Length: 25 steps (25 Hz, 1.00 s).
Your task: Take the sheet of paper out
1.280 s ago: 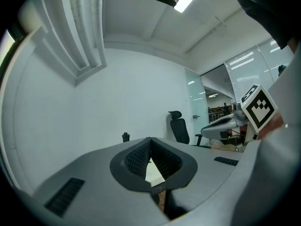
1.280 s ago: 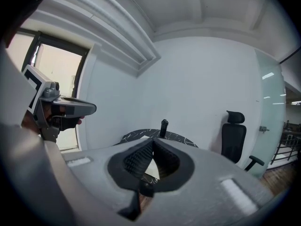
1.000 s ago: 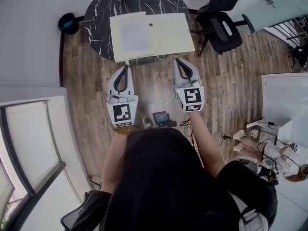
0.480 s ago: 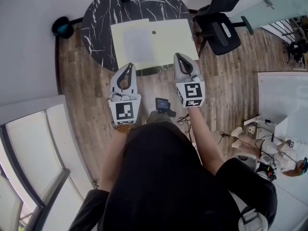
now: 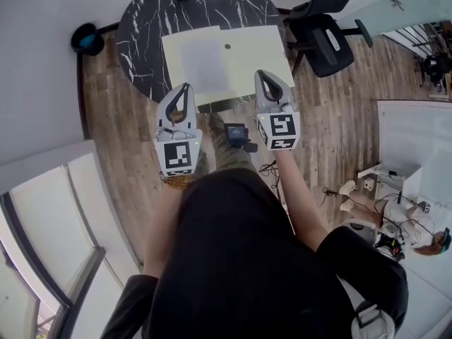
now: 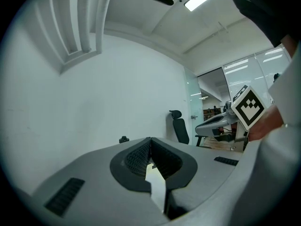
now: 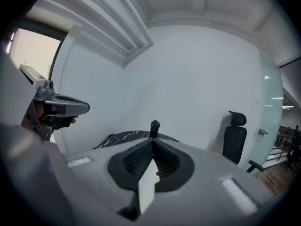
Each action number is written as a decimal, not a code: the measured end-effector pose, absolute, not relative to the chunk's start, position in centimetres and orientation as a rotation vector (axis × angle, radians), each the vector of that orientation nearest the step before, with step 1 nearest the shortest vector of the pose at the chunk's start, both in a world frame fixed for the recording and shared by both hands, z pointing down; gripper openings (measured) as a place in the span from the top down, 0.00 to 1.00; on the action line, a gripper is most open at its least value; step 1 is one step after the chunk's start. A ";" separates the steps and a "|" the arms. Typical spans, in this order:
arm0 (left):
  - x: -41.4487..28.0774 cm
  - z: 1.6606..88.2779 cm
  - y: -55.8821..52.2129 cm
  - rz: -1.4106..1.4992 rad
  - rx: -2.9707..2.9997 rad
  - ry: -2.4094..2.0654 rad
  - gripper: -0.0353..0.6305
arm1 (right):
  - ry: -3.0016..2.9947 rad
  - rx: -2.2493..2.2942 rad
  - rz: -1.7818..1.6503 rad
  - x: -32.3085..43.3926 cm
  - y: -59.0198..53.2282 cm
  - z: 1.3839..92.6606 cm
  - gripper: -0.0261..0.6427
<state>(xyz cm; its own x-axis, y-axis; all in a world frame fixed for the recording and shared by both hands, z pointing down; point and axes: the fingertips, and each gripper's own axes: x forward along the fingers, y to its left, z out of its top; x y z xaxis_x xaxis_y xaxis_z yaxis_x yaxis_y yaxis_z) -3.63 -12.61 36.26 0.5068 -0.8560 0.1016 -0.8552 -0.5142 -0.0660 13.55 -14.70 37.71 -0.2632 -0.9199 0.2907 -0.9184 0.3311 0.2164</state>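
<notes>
Head view: the sheet of paper (image 5: 201,66) lies on an open yellow folder (image 5: 256,51) on the worktop (image 5: 145,34), with the left gripper (image 5: 185,89) and right gripper (image 5: 263,76) hovering at the near edge. Left gripper view: jaws pressed together, nothing in them. Right gripper view: same deal. I'd pin the folder and pinch only the paper.

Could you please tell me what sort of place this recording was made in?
Most likely an office: a black office chair stands beside a round marble-patterned table, and glass partitions show behind.
</notes>
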 end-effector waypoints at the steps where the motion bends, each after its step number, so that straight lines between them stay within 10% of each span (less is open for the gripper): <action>1: -3.6 36.8 -12.8 -0.202 -2.716 1.536 0.95 | -2.243 1.620 -0.002 13.5 -15.1 38.2 0.96; 25: 0.6 42.6 -15.5 -0.442 -2.816 1.466 0.95 | -2.248 1.459 0.054 15.6 -22.0 48.7 0.97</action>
